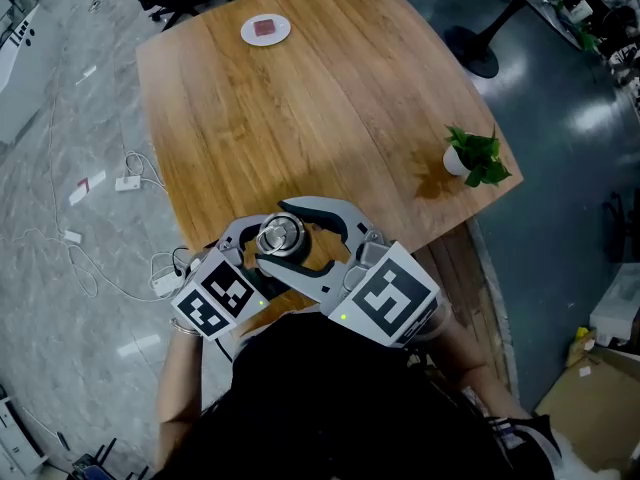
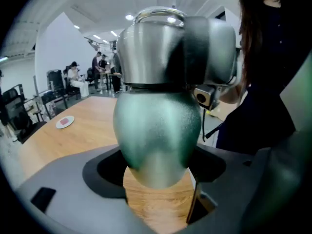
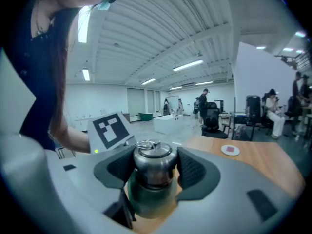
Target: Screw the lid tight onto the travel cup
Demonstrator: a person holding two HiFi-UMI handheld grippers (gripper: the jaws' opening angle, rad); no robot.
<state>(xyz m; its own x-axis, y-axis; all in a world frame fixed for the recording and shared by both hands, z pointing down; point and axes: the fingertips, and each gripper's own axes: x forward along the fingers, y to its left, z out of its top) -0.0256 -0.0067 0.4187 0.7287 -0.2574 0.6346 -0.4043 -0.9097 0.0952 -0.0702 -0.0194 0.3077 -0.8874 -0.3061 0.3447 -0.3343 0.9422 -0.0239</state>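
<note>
Cup upright at near table edge, held both sides.
My left gripper clamps the green body low; right gripper clamps the lid directly above, same vertical axis.
</note>
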